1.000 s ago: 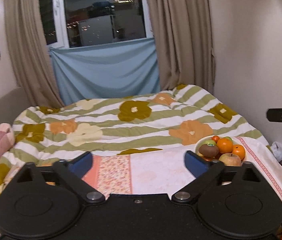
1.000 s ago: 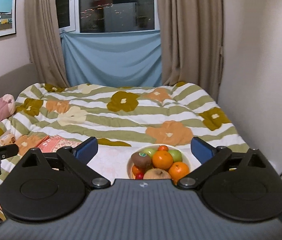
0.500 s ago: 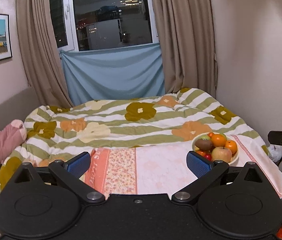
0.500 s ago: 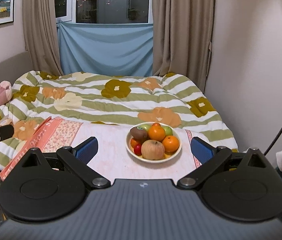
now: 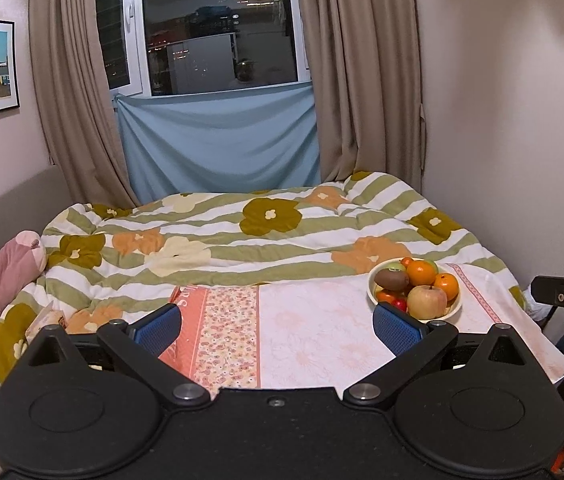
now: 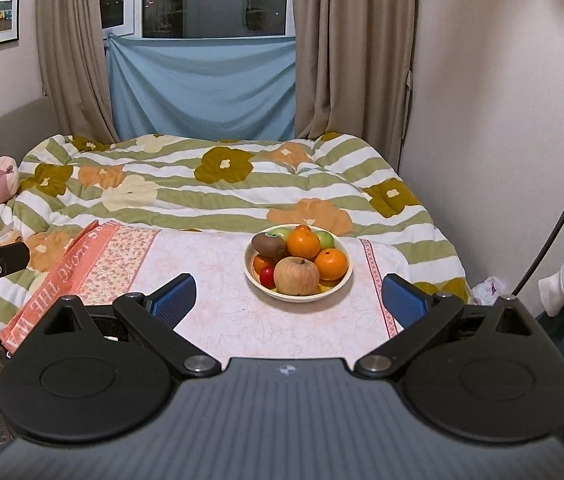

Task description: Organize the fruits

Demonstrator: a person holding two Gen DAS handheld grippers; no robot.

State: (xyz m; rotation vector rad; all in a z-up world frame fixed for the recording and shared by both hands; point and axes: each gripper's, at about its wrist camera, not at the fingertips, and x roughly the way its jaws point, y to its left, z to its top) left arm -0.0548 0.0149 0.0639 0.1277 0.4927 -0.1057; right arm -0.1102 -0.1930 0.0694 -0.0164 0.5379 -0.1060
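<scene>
One cream bowl [image 6: 297,295] sits on the pink floral cloth [image 6: 218,280] over your bed [image 6: 218,184], toward the cloth's right edge. Contents counted from the right wrist view: one tan apple [image 6: 296,276] at the front, two oranges [image 6: 303,243] behind and right of it, one brown kiwi [image 6: 269,244] at the left, two green fruits at the back [image 6: 325,239], one small red fruit [image 6: 267,276] at the front left, plus other orange-red pieces too hidden to count. One pink plush toy [image 5: 6,276] lies at the bed's left edge.

Your left hand-held gripper [image 5: 278,326]: jaws spread wide, nothing held, the bowl just past its right finger. Your right hand-held gripper [image 6: 288,298]: jaws spread wide, nothing held, the bowl ahead between its blue pads [image 6: 174,294], well apart from both.
</scene>
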